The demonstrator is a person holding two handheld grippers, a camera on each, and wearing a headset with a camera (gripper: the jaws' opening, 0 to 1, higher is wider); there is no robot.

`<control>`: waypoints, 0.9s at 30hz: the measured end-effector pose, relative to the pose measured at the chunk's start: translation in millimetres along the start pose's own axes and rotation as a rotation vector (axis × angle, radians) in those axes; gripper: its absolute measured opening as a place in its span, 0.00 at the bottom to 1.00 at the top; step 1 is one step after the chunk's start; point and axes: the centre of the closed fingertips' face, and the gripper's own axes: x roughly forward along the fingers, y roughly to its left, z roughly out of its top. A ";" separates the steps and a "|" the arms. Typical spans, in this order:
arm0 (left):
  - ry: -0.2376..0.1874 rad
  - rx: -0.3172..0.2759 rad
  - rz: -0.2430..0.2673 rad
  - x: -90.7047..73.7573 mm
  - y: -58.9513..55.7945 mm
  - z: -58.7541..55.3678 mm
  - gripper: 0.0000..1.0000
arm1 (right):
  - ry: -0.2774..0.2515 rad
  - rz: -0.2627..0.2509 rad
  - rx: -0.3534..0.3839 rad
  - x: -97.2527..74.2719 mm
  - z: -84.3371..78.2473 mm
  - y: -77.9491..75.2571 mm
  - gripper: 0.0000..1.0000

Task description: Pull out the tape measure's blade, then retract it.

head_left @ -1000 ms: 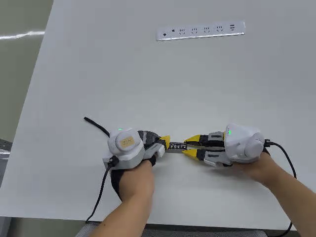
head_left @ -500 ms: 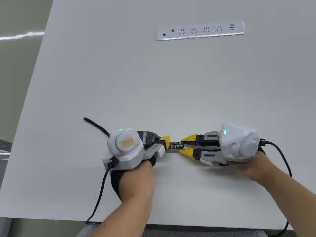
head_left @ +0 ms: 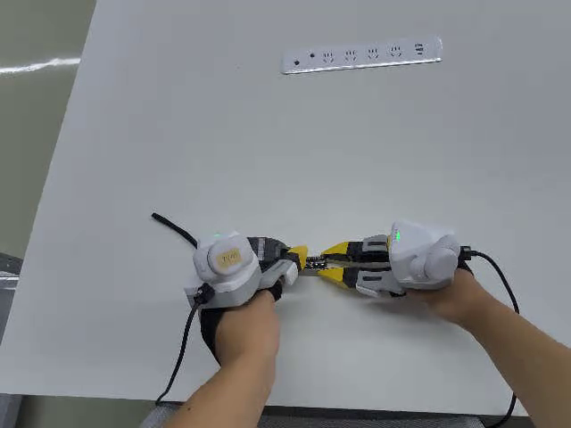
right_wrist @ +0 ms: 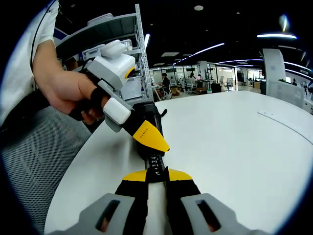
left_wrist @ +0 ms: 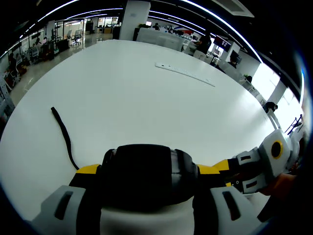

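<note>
The black tape measure case [left_wrist: 142, 181] sits clamped between the yellow jaws of my left gripper [head_left: 293, 264], low on the white table [head_left: 268, 152]. A short length of numbered blade [head_left: 315, 263] runs from the case to my right gripper [head_left: 332, 264], which is shut on the blade's end. In the right gripper view the blade [right_wrist: 155, 164] passes between the yellow jaws toward the case [right_wrist: 148, 120] and the left gripper [right_wrist: 120, 85], which a hand holds. The two grippers face each other, tips a few centimetres apart.
The case's black wrist strap [head_left: 173, 227] trails left on the table. A white power strip [head_left: 361, 55] lies at the far side. The table's left edge [head_left: 53, 178] drops to the floor. A mesh chair [right_wrist: 39, 161] stands by the near edge.
My right gripper has moved left toward the left gripper, and the blade showing between them has grown shorter. The left gripper has stayed in place.
</note>
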 end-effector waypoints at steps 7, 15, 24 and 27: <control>-0.003 -0.008 -0.004 0.2 0.2 1.3 0.74 | 0.000 0.004 -0.003 4.9 2.0 -0.8 0.12; -0.002 -0.015 -0.008 0.0 1.2 2.0 0.73 | 0.003 0.011 -0.012 10.9 4.4 -1.4 0.12; 0.007 -0.018 -0.003 0.2 2.0 2.1 0.72 | 0.001 0.015 -0.015 15.6 5.9 -2.2 0.12; 0.006 -0.019 -0.003 -0.1 2.3 2.1 0.72 | 0.002 0.015 -0.028 16.3 6.1 -2.1 0.12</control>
